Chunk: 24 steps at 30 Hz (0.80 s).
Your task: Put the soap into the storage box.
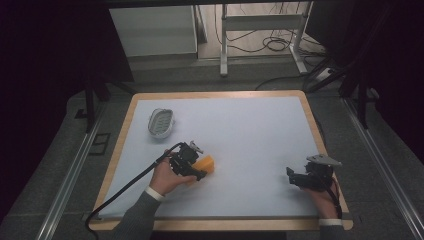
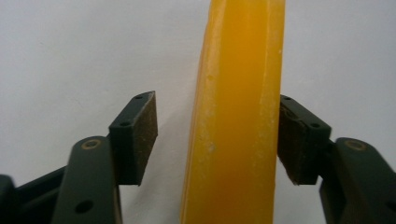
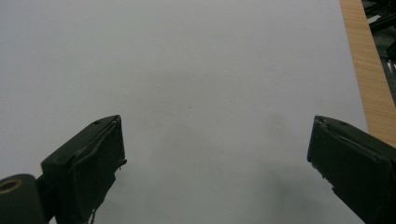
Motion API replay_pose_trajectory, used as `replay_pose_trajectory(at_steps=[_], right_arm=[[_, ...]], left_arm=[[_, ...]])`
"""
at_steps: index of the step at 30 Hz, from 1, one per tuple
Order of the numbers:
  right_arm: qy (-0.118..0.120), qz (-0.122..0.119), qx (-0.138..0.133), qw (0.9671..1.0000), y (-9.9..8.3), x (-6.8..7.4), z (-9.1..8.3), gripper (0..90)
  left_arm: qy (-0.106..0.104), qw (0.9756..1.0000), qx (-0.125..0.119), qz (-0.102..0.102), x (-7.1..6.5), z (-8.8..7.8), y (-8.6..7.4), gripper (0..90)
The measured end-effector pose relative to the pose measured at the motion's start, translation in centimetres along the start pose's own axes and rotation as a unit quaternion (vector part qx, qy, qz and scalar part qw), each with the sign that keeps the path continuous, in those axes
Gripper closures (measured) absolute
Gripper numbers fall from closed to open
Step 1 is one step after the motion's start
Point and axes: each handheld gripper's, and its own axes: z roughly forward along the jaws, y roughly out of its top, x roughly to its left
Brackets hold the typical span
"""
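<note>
The yellow block lay left of centre in the high view, between the jaws of the left gripper.

In the left gripper view the block stood between the two pads: the right-hand pad touched or nearly touched it, while the left-hand pad stood apart from it, so the jaws were not yet clamped. This looked like the grasping step; the next move would call for squeezing evenly. The right gripper, lower right, rested with jaws wide apart over the bare white sheet. A grey slotted dish sat upper left.

Orange block on white table
</note>
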Motion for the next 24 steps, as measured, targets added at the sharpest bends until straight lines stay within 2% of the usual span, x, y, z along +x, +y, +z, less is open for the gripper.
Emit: replay_pose_trajectory(at_steps=[2,3,4,5,6,13,18,24], right_arm=[[0.000,-0.001,0.001,1.0000,0.0,0.1,0.0,4.1],[0.000,-0.004,0.000,1.0000,0.1,0.2,0.0,4.1],[0.000,-0.004,0.000,1.0000,0.1,0.2,0.0,4.1],[0.000,-0.004,-0.002,1.0000,0.1,0.3,-0.1,4.1],[0.000,-0.004,-0.002,1.0000,0.1,0.3,-0.1,4.1],[-0.003,0.000,-0.006,1.0000,0.1,0.0,-0.3,4.1],[-0.005,0.001,-0.007,1.0000,0.2,-0.1,-0.5,4.1],[-0.007,0.004,-0.012,0.9999,0.3,-0.2,-0.8,4.3]], left_arm=[[0.000,1.0000,0.005,0.001,0.0,0.2,0.0,42.1],[0.002,1.0000,0.006,0.001,0.0,0.2,0.0,48.6],[-0.002,1.0000,0.006,0.000,0.0,0.2,0.0,48.6],[-0.013,0.9999,0.004,0.001,-0.1,0.2,0.0,56.5],[-0.013,0.9999,0.004,0.001,-0.1,0.2,0.0,58.0],[-0.010,0.9999,0.000,-0.004,0.0,0.0,0.0,60.5],[-0.028,0.9996,0.005,-0.007,0.2,-0.3,0.1,61.1],[-0.030,0.9994,-0.012,-0.012,0.5,-1.2,0.0,61.1]])
